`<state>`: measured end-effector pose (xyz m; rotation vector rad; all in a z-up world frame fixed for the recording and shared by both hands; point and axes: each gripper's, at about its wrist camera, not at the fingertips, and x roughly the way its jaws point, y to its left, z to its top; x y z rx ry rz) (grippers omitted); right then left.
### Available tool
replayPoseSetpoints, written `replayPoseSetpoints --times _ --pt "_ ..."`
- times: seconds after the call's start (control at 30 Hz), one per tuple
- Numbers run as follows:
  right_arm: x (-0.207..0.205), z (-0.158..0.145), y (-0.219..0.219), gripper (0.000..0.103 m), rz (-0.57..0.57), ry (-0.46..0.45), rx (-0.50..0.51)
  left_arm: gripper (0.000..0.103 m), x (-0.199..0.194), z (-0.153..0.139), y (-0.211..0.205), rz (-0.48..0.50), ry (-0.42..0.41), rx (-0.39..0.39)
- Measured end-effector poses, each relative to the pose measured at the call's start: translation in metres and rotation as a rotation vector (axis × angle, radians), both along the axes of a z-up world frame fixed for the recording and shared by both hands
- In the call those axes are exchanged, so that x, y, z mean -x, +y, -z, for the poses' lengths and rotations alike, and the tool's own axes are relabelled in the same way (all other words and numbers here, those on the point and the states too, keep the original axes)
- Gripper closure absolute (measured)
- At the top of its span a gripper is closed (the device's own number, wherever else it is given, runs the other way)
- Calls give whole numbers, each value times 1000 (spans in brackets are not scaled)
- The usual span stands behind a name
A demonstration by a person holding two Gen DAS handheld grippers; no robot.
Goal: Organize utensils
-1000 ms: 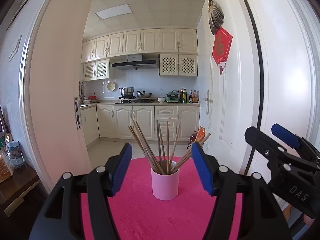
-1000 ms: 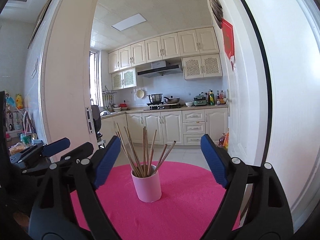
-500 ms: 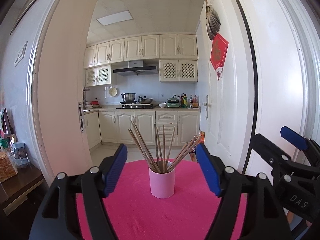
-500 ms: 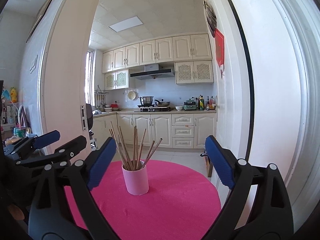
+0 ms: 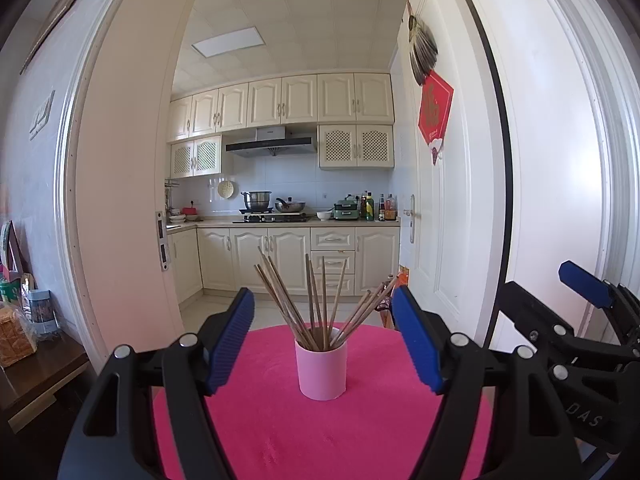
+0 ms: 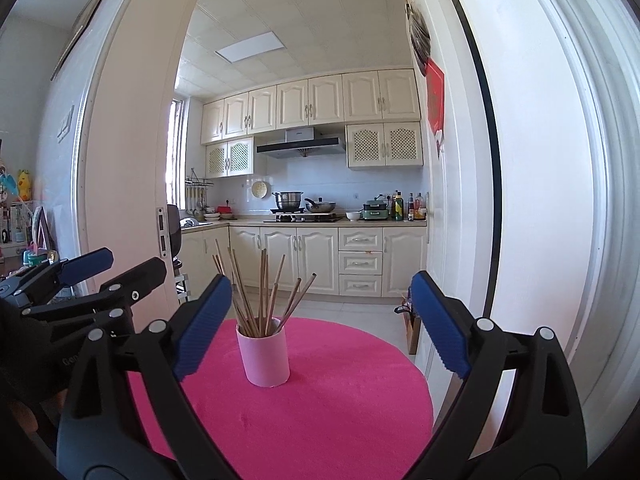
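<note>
A pink cup (image 5: 321, 369) stands upright on a round table with a bright pink cloth (image 5: 320, 432). Several wooden chopsticks (image 5: 316, 304) fan out of it. My left gripper (image 5: 323, 340) is open and empty, short of the cup, which shows between its blue pads. In the right wrist view the cup (image 6: 264, 356) with the chopsticks (image 6: 262, 292) sits left of centre. My right gripper (image 6: 320, 324) is open and empty, back from the cup. Each gripper shows at the edge of the other's view.
An open doorway behind the table leads into a kitchen with cream cabinets (image 5: 296, 256) and a stove (image 5: 276, 216). A white door (image 5: 440, 200) stands right. A dark side table (image 5: 36, 372) with jars is left. A bag (image 6: 412, 320) sits on the floor.
Both grippers have drawn back from the cup and tilted slightly. The cup looks smaller and further off. It has slid left in the right wrist view. Both stay open.
</note>
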<state>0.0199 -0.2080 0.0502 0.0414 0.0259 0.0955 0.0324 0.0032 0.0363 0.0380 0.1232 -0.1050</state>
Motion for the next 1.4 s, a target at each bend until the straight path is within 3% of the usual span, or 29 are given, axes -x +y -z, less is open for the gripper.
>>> replayPoseSetpoints --times 1.4 --pt "-13 2 -10 13 1 33 -15 32 -5 2 -6 0 -7 -8"
